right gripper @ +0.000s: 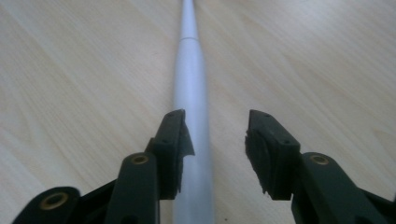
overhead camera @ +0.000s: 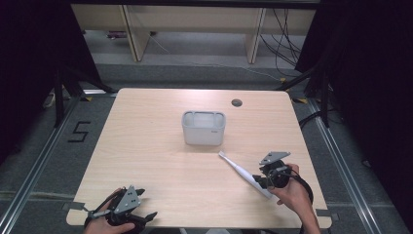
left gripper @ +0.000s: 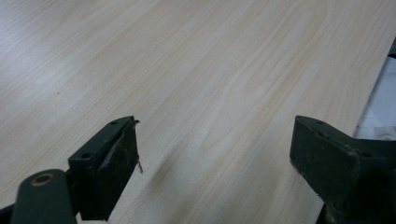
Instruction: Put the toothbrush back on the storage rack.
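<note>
A white electric toothbrush (overhead camera: 241,171) lies flat on the wooden table (overhead camera: 146,146) at the right, its brush head pointing toward the middle. My right gripper (overhead camera: 260,183) is at its handle end. In the right gripper view the handle (right gripper: 190,74) runs between the jaws of the right gripper (right gripper: 215,130), close to the left one; the jaws stand apart and do not clamp it. My left gripper (overhead camera: 147,204) rests near the front left edge, and in its own view the left gripper (left gripper: 215,144) is open wide over bare wood.
A white rectangular bin (overhead camera: 203,136) stands upright in the middle of the table, beyond the brush head. A round cable hole (overhead camera: 236,103) sits near the far edge. The table's right edge is close to my right hand.
</note>
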`<action>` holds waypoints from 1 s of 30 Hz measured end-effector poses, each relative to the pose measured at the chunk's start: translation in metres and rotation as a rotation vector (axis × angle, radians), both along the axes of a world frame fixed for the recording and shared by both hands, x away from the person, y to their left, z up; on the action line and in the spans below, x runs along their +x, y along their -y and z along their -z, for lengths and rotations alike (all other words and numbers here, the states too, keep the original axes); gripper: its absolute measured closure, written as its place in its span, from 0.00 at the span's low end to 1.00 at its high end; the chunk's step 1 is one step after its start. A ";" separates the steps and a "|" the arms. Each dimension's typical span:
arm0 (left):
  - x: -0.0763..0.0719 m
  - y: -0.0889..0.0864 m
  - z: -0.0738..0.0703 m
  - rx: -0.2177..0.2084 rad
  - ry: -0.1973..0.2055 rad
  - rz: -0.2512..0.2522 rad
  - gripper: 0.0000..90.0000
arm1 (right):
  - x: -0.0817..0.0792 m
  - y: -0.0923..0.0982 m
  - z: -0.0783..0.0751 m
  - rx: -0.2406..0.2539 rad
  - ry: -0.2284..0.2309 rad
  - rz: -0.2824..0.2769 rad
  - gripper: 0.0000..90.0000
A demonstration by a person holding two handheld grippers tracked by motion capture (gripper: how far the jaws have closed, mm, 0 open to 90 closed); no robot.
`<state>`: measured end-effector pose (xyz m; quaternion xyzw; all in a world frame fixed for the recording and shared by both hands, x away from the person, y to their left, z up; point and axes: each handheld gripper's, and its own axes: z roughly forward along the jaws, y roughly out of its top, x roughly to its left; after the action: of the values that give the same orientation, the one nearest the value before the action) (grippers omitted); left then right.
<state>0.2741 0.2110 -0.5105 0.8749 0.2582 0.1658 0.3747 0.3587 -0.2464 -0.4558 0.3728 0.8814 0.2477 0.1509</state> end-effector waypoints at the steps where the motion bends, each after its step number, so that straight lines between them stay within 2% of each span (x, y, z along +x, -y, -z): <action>1: 0.000 0.000 0.000 0.011 0.001 0.003 0.16 | 0.002 -0.003 0.001 -0.010 -0.023 -0.010 0.61; 2: 0.000 0.000 0.000 0.011 0.000 0.001 0.16 | 0.003 -0.006 0.000 -0.020 -0.036 -0.020 0.61; 3: 0.000 0.001 0.001 0.007 -0.006 -0.014 0.16 | 0.006 -0.007 0.001 -0.035 -0.029 -0.044 0.60; 5: 0.000 0.001 0.001 0.002 -0.005 -0.009 0.16 | 0.007 -0.013 0.001 -0.045 -0.076 -0.039 0.59; 7: 0.001 0.000 0.001 0.010 -0.008 -0.007 0.16 | 0.010 -0.016 0.002 -0.058 -0.069 -0.046 0.59; 9: 0.001 -0.001 0.000 0.016 -0.006 -0.011 0.16 | 0.012 -0.020 0.003 -0.077 -0.108 -0.051 0.58; 10: 0.001 -0.001 0.000 0.015 -0.008 -0.008 0.16 | 0.015 -0.021 0.005 -0.097 -0.096 -0.063 0.57; 11: 0.001 -0.001 0.000 0.015 -0.002 -0.012 0.16 | 0.016 -0.023 0.005 -0.103 -0.121 -0.059 0.57; 12: 0.001 -0.001 0.000 0.017 -0.006 -0.009 0.16 | 0.018 -0.026 0.007 -0.126 -0.127 -0.063 0.57; 14: 0.001 -0.001 0.000 0.007 -0.008 -0.004 0.16 | 0.019 -0.027 0.007 -0.127 -0.135 -0.072 0.57; 15: 0.001 -0.001 0.001 0.000 -0.004 -0.005 0.16 | 0.023 -0.028 0.009 -0.138 -0.142 -0.094 0.58; 16: 0.001 -0.001 0.001 0.008 -0.001 -0.007 0.16 | 0.023 -0.028 0.009 -0.138 -0.142 -0.094 0.58; 18: 0.001 0.000 0.001 0.005 0.002 -0.007 0.16 | 0.025 -0.031 0.009 -0.156 -0.176 -0.070 0.59; 19: 0.001 0.000 0.000 0.013 -0.003 -0.005 0.16 | 0.026 -0.032 0.010 -0.157 -0.172 -0.089 0.59; 20: 0.001 0.000 -0.001 0.022 -0.005 -0.010 0.16 | 0.030 -0.034 0.011 -0.179 -0.178 -0.104 0.60; 21: 0.000 0.000 -0.001 0.014 -0.010 -0.008 0.16 | 0.030 -0.034 0.011 -0.179 -0.178 -0.104 0.60; 24: 0.001 -0.001 -0.001 0.027 0.003 -0.010 0.16 | 0.034 -0.037 0.013 -0.194 -0.202 -0.116 0.61; 27: 0.001 0.000 -0.001 0.015 -0.005 -0.010 0.16 | 0.038 -0.040 0.015 -0.221 -0.240 -0.115 0.63; 30: 0.001 0.000 0.000 0.020 0.005 -0.009 0.16 | 0.043 -0.042 0.015 -0.233 -0.264 -0.108 0.65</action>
<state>0.2754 0.2111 -0.5107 0.8770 0.2595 0.1724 0.3658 0.4016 -0.2040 -0.4711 0.3342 0.9350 0.1008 0.0626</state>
